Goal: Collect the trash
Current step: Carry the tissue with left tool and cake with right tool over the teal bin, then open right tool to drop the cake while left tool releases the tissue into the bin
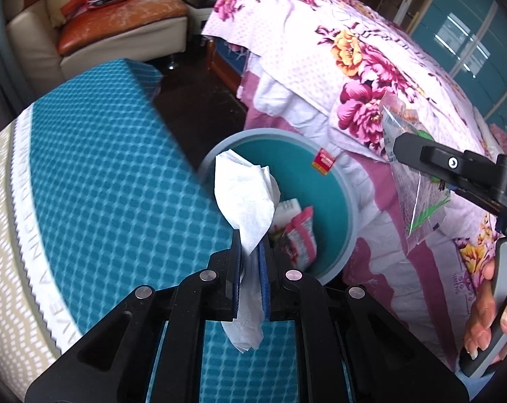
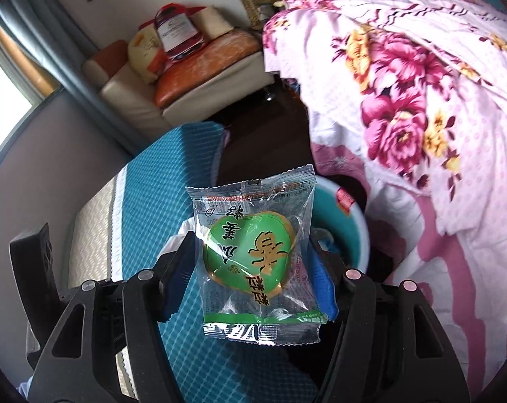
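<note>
Now, my left gripper (image 1: 253, 252): clamped on white tissue (image 1: 246, 194) (above the bin (image 1: 350, 208)).
Right gripper (image 2: 250, 262): pinching green snack wrapper (image 2: 253, 255).

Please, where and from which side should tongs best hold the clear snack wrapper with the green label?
As the right tongs hold it now: pads on the two side edges of the snack wrapper, about mid-height, coming from its lower sealed end. The film is flat and limp, so the edges fold in between the pads.

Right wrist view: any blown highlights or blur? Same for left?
Right wrist view: window at left edge clipped white, glare on the green wrapper, bin soft. Left wrist view: evenly lit, tissue sharp, edges bent by fisheye.
</note>
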A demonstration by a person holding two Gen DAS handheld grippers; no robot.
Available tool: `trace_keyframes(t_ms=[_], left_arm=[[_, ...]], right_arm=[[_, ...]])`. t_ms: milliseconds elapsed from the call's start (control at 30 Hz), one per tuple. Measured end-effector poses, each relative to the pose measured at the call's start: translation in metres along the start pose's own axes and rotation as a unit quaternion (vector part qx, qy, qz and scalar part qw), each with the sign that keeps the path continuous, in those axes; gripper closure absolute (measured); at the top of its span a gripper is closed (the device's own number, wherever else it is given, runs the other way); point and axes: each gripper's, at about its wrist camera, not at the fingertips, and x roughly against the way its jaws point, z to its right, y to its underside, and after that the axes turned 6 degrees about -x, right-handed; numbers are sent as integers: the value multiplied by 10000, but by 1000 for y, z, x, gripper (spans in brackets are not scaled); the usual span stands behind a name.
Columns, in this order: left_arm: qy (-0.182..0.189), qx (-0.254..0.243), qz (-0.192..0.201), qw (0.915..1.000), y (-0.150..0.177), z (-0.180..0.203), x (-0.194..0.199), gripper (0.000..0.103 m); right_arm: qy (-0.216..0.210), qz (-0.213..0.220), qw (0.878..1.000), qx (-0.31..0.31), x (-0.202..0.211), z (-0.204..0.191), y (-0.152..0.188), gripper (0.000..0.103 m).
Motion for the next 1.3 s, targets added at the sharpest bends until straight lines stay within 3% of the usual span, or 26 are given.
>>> trace_keyframes(t_ms=[100,133,167,233,267,433,767,1300], left_arm=[[83,-12,-35,10000,-8,1,-8,84],[101,-10,-42,9999,-9,0,-10,69],[76,-1,-34,10000,-9,-1,-10,43],[-65,37,121,9999,-9,-4,-7,19],[-95,42,182,9998,-9,-6,-4,16],[-200,95,102,9997,-10,-16,-3,13],[-291,358,8,9989,3,-34,8,11],[-685,688,178,9951,34,-54,59,7]], right_arm=[[90,16,9999,-55,-3,6,-9,43],[101,13,9999,-60,-3,6,-10,43],[137,-7,9999,-60,-6,7,-13,43],[166,-30,9998,-54,-9,7,-14,43],[185,-59,9998,-51,-12,8,-15,43],[250,-189,9995,-18,-23,4,-16,42],[252,-373,9990,64,-31,-9,-12,29],[220,-267,9979,539,3,-45,14,7]])
